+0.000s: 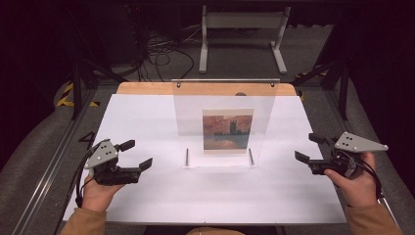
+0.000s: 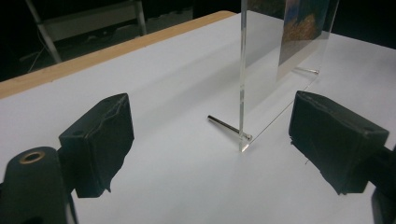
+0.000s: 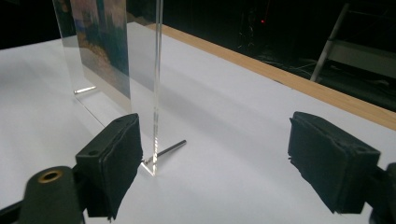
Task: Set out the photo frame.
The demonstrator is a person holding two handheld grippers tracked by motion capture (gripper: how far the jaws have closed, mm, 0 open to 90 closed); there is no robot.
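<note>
High view shows the left tongs near the left edge of the table, held in a hand, with the jaws spread and nothing between them. At the middle of the table, closer to the far edge, a clear acrylic stand is upright on two metal pins, and a small painting card is inside it. Near the right edge are the right tongs, also spread and empty, well apart from the stand.
</note>
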